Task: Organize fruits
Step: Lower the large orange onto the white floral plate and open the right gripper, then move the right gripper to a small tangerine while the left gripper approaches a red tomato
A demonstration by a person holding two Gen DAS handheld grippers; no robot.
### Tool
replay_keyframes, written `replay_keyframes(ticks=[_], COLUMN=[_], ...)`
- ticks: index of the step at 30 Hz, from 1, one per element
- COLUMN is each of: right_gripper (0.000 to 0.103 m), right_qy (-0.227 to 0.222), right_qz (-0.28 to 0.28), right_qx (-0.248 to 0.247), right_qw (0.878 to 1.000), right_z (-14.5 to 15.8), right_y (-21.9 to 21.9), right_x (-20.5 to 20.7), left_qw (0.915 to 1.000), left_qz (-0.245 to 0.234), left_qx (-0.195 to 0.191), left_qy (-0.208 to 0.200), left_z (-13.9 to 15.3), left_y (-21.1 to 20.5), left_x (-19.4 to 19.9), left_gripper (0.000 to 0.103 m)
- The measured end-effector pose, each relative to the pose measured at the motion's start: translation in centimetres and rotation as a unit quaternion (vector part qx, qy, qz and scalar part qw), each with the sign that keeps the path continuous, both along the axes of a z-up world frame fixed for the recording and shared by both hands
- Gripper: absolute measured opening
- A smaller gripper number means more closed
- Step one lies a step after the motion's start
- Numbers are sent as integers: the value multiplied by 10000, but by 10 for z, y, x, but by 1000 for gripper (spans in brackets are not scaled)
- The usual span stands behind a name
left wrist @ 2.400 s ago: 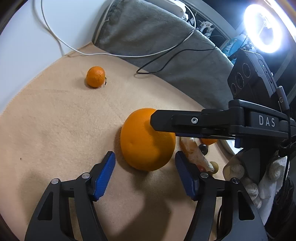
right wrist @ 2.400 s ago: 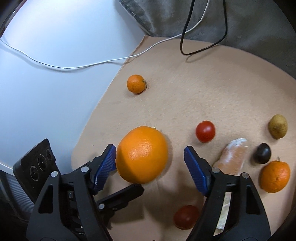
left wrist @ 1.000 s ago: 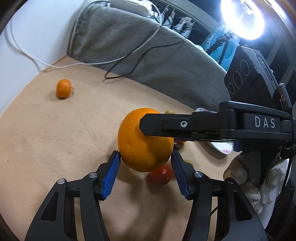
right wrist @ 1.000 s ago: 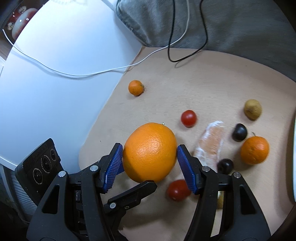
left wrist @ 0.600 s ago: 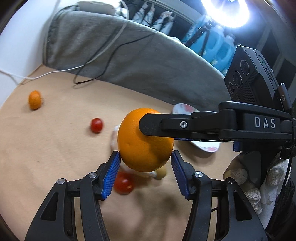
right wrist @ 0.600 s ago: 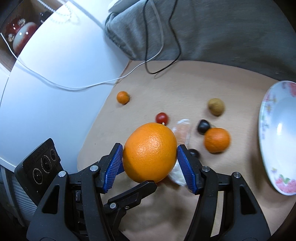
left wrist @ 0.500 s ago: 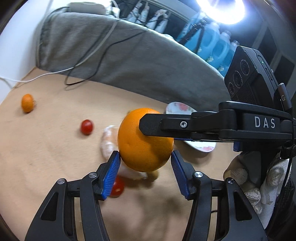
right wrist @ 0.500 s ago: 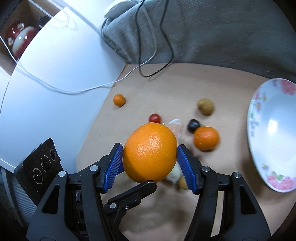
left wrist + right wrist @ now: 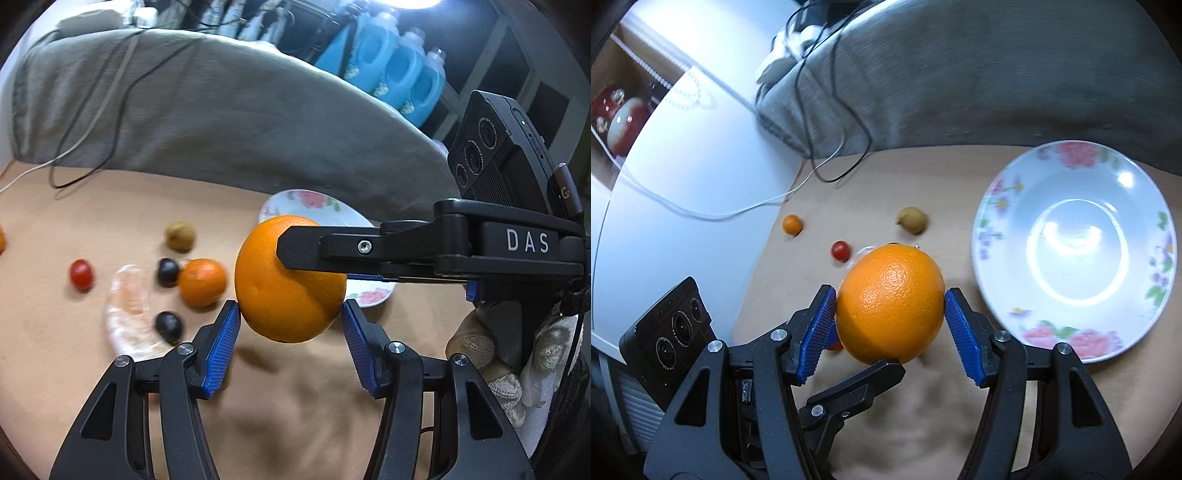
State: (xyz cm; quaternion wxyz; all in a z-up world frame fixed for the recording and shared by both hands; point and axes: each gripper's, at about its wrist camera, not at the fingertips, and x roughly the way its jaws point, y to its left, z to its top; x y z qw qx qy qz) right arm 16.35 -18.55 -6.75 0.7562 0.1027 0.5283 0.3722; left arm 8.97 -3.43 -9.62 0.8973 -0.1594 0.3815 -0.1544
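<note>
Both claws are pinching the same big orange (image 9: 890, 306) from different sides, and it hangs in the air above the tan surface (image 9: 923, 424). The right claw (image 9: 890, 321) has its blue pads pressed against the orange's left and right flanks. The left claw (image 9: 290, 334) grips it crosswise, one blue pad at either side in its own view, with the right claw's black finger lying across the fruit's top there. A gloved hand (image 9: 495, 354) shows at the right edge of that view, holding the right claw's handle.

Just to the right of the orange in the right wrist view sits a white plate (image 9: 997, 206) with pink flowers on its rim. On the surface behind lie a small mandarin (image 9: 792, 224), a red cherry tomato (image 9: 840, 250) and a brownish round fruit (image 9: 913, 220). The left wrist view adds a middling orange (image 9: 202, 282), two dark round fruits (image 9: 168, 272), and a pale peeled segment (image 9: 127, 317), all blurred. A grey cloth (image 9: 960, 74) with cables (image 9: 827, 110) over it is heaped along the far side
</note>
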Motion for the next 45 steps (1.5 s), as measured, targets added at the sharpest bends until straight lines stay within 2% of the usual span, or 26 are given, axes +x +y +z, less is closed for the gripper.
replay_keyframes(ticks=[12, 21, 25, 27, 29, 36, 45], right_gripper=[64, 64, 65, 72, 73, 75, 75], right_qy=[210, 314, -40, -200, -352, -595, -761], right_qz=[-557, -735, -867, -948, -1007, -1180, -1138], right_qx=[109, 207, 64, 18, 17, 78, 55], right_qw=[9982, 9966, 9962, 9953, 9943, 9912, 9906], right_z=[-12, -18, -8, -1, 7, 20, 21], right_y=[-56, -61, -66, -69, -73, -80, -75], right_x=[17, 27, 26, 26, 26, 20, 8], left_qw=[9993, 9991, 9992, 9993, 9993, 9995, 9996], left_qz=[-356, -393, -382, -368, -351, -279, -155], left_qx=[55, 59, 77, 91, 99, 136, 178], left_qy=[114, 132, -11, -43, -71, -108, -150], left_z=[-10, -8, -2, 0, 2, 4, 7], left_y=[-39, -42, -43, -42, -39, -30, -19], left_x=[24, 24, 20, 19, 15, 6, 0], left_gripper=[56, 55, 54, 54, 54, 54, 61])
